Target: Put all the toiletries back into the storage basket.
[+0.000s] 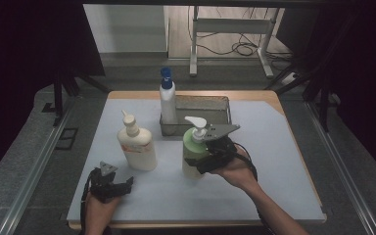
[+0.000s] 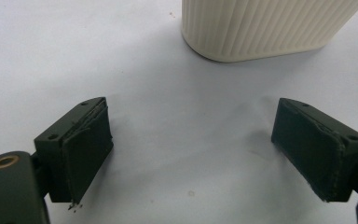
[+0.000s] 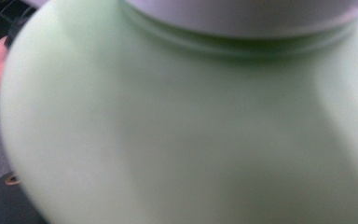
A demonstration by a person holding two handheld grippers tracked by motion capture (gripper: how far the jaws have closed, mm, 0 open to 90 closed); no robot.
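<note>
My right tool (image 1: 206,155) pinches the green bottle (image 1: 192,147) around its body, just below the shoulder, and the bottle fills the space ahead of its jaws. The metal tray (image 1: 218,105) sits just beyond it. I'd keep the bottle upright and the squeeze steady so it doesn't slip. My left tool (image 2: 191,149) rests spread on the surface (image 1: 274,161), the cream bottle (image 2: 265,28) ahead of it.

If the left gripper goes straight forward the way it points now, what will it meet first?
Most likely the cream bottle. In the left gripper view it stands just ahead of the open left gripper, a little to one side of the midline, with bare table between them. How far off it is, is unclear.
</note>
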